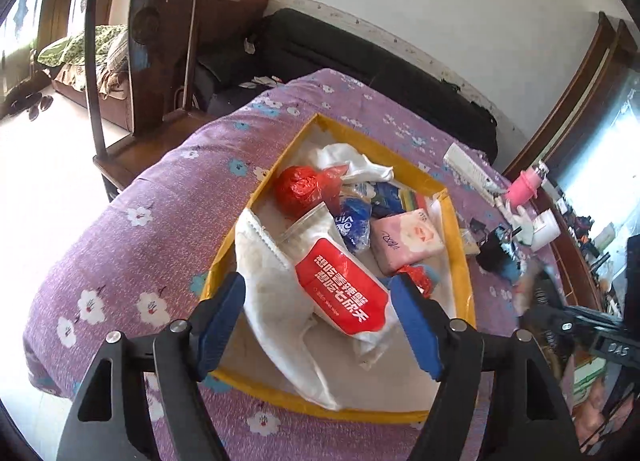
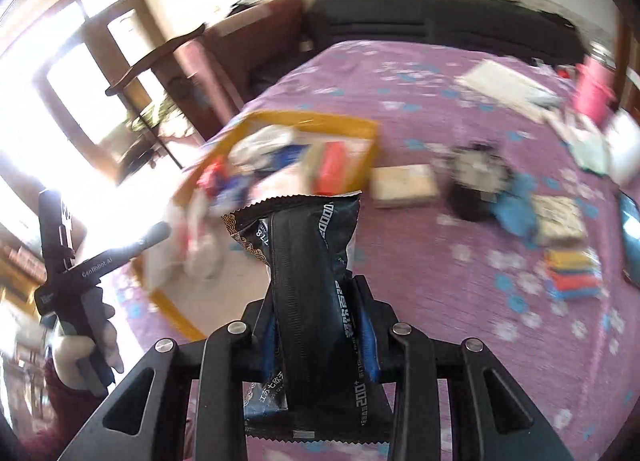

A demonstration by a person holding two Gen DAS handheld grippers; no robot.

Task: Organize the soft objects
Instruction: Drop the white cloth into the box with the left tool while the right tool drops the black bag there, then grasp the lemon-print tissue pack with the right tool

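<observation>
We see the task's soft things gathered in a shallow rectangular cardboard tray with yellow taped edges (image 1: 298, 137), which rests on a table draped in a purple cloth printed with white and blue flowers (image 1: 160, 189). Nearest the left tongs (image 1: 320, 325) lies a glossy red-and-white wet-wipe pack (image 1: 340, 289) on top of a limp, crumpled white cloth bag (image 1: 272, 285). The left tongs hover above these with their blue pads spread wide apart, one on each side of the pack and gripping nothing. Deeper in the tray sit a round, crinkly red plastic bundle (image 1: 300, 189), a rumpled white fabric piece (image 1: 348, 161), a shiny blue plastic pouch (image 1: 354, 225) and a smooth pink tissue packet (image 1: 404, 241).

The right tongs (image 2: 320, 341) are clamped tight on a black, glossy foil packet with a ribbed centre seam and serrated ends (image 2: 304, 261), held upright above the cloth, just in front of the tray in the right wrist view. That view is motion-blurred. Out on the cloth beyond the tray we make out a flat tan box (image 2: 404, 185), a dark round object (image 2: 480, 177), a blue crumpled piece (image 2: 516, 209) and a stack of coloured cloths (image 2: 572, 273). At the left edge a gloved hand (image 2: 86, 357) grips the other tool's handle.
</observation>
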